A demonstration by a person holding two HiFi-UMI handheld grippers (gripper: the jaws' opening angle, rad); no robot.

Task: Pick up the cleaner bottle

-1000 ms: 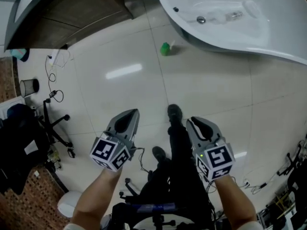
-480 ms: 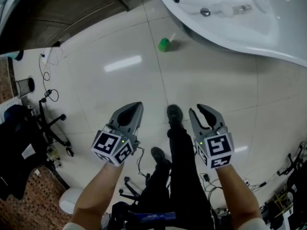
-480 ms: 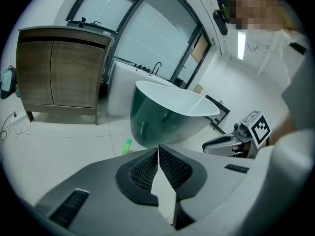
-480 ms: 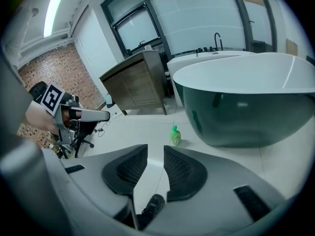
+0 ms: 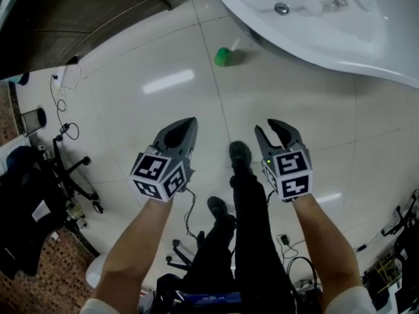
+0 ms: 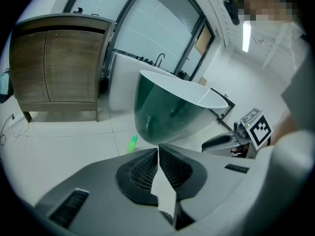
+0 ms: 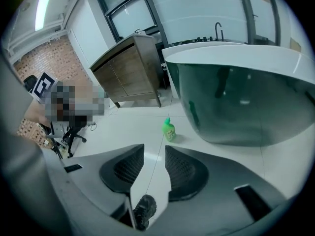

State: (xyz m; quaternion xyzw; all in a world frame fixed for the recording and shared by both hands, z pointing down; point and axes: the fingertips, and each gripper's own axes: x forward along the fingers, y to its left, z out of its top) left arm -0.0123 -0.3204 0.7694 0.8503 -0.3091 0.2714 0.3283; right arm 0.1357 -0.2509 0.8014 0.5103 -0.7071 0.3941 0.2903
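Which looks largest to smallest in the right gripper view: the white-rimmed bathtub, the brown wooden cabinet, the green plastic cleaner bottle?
1. white-rimmed bathtub
2. brown wooden cabinet, though it stands farther back
3. green plastic cleaner bottle

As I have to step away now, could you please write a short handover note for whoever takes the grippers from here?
Left gripper: jaws shut, empty.
Right gripper: jaws have just been opening and now stand wide apart, with nothing between them.
Bottle: green, upright on the floor beside the bathtub, well ahead of both grippers, untouched.
Done: right gripper aimed roughly at the bottle, jaws ready.
Left: close in, put the open jaws round the bottle, shut them, lift.
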